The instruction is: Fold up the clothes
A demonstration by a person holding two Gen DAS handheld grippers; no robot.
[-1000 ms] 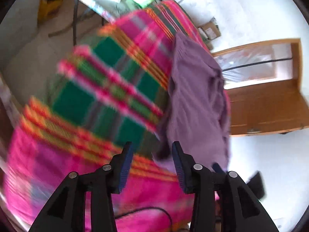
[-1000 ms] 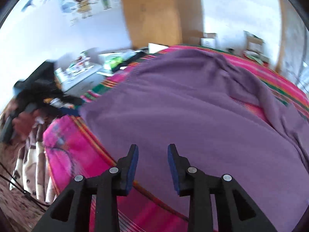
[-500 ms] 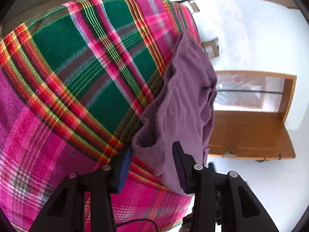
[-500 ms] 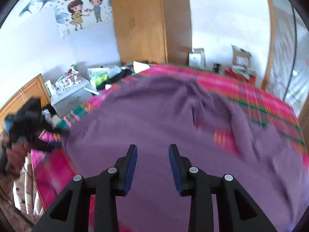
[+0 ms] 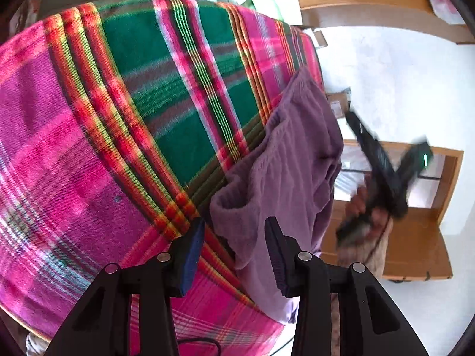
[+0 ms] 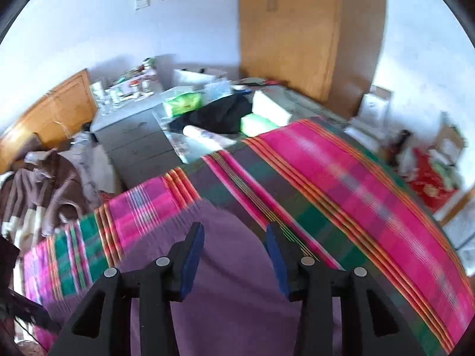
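A: Purple garment (image 5: 294, 163) lying along edge of plaid blanket (image 5: 124, 136), bunched and ridged, lower part draped over bed side. In right wrist view, garment (image 6: 225, 270) spread flat on blanket (image 6: 341, 195), ribbed hem toward far side.

B: Left gripper (image 5: 234, 249)?

A: Jaws parted wide, blue pads facing each other. Rolled fold of garment seen in gap between tips; contact with either pad not resolvable. Nothing clamped.

B: Right gripper (image 6: 234, 250)?

A: Also spread wide, nothing pinched. Poised above garment, purple cloth filling gap between fingers; touching or clear of cloth, cannot tell.

B: Seen from the other side?

A: Right gripper (image 5: 383, 166) blurred in left wrist view, held in hand (image 5: 360, 207) beyond bed edge, well apart from left one. Jaw state unreadable there.

B: Surroundings?

A: Grey drawer unit (image 6: 133, 130) past far end of bed, cluttered top. Black cloth (image 6: 219, 115) and green packets (image 6: 182, 102) beside it. Wooden wardrobe (image 6: 299, 29) against wall. Brown clothing (image 6: 38, 184) heaped at left. Low wooden cabinet (image 5: 415, 237) on white floor (image 5: 394, 89).
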